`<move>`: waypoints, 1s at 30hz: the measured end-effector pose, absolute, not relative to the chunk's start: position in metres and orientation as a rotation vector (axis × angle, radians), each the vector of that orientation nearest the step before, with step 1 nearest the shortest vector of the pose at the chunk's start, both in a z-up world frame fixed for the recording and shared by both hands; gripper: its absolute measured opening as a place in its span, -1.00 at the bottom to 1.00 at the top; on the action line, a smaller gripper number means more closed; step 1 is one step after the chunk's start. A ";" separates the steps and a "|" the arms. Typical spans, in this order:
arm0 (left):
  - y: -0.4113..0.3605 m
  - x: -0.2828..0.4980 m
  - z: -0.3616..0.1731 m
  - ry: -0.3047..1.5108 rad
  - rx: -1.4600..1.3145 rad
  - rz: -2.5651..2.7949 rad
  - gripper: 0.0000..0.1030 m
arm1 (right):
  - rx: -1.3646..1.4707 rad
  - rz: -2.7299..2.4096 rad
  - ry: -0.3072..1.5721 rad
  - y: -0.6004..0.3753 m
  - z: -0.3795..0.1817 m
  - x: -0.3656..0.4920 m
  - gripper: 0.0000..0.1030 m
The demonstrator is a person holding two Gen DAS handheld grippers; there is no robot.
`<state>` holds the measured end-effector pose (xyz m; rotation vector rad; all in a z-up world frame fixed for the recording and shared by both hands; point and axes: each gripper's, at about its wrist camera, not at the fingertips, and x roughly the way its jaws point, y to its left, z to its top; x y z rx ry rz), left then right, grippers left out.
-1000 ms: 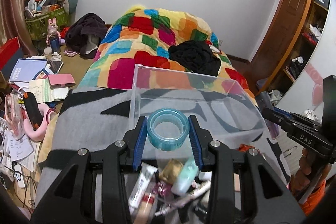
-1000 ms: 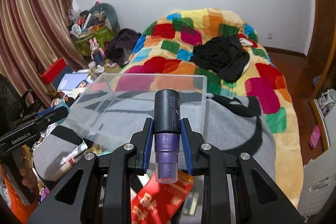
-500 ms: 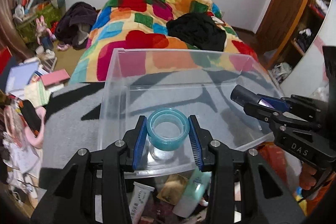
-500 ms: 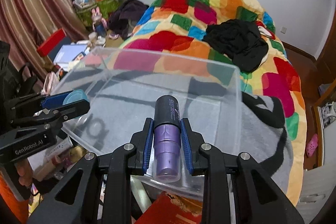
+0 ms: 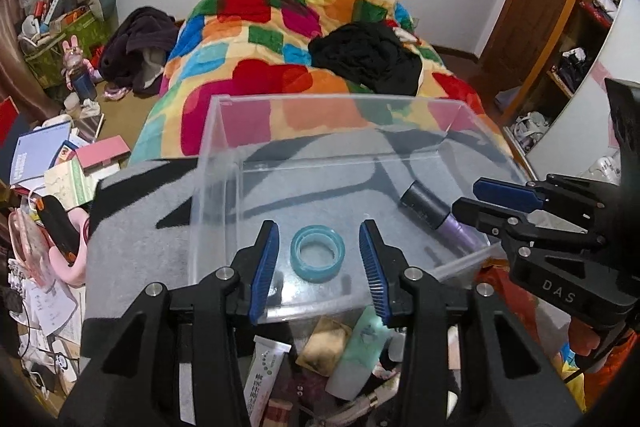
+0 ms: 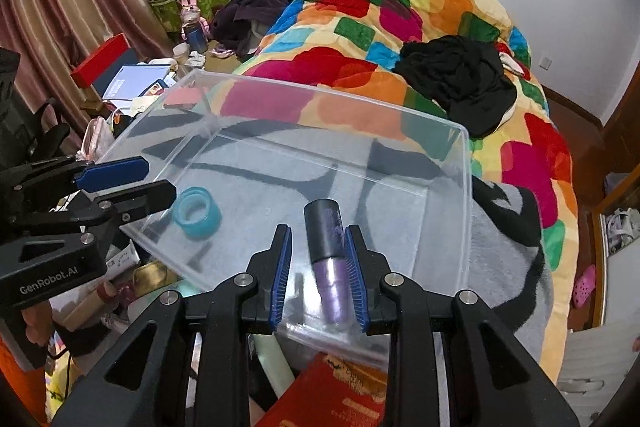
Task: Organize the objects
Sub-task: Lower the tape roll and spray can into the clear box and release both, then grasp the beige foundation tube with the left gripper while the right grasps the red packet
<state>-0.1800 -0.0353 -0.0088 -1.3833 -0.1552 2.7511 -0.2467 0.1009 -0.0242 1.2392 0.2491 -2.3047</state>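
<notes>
Left claw (image 5: 319,267) opening, tape roll (image 5: 317,253) loose between jaws

A bed (image 5: 320,7) carries a patchwork quilt (image 6: 400,11) of bright blocks, with a grey and black blanket (image 6: 504,247) over its near end. A clear plastic box (image 5: 224,131) stands on the blanket. Black clothing (image 5: 368,55) lies bunched on the quilt toward the right edge.

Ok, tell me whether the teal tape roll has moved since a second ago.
Yes. The teal tape roll has left the left claw, whose jaws are opening, and dropped onto the floor of the clear plastic bin, lying flat.
</notes>
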 end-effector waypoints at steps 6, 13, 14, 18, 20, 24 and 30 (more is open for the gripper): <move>-0.034 -0.151 0.020 -0.109 -1.238 2.841 0.28 | 1.157 -2.371 0.196 0.116 0.000 -0.226 -0.02; -0.044 -0.116 0.031 -0.112 -1.171 2.890 0.50 | 1.091 -2.451 0.140 0.139 0.018 -0.194 0.42; -0.048 -0.110 0.030 -0.121 -1.174 2.892 0.52 | 1.092 -2.452 0.131 0.141 0.018 -0.192 0.45; -0.061 -0.091 0.017 -0.162 -1.210 2.892 0.54 | 1.101 -2.468 0.089 0.150 0.015 -0.175 0.59; -0.067 -0.082 0.006 -0.189 -1.246 2.885 0.54 | 1.108 -2.481 0.077 0.155 0.009 -0.167 0.59; -0.076 -0.068 -0.012 -0.219 -1.307 2.872 0.54 | 1.129 -2.495 0.029 0.165 0.000 -0.155 0.59; -0.077 -0.044 -0.037 -0.256 -1.354 2.854 0.54 | 1.215 -2.487 -0.045 0.169 -0.027 -0.149 0.59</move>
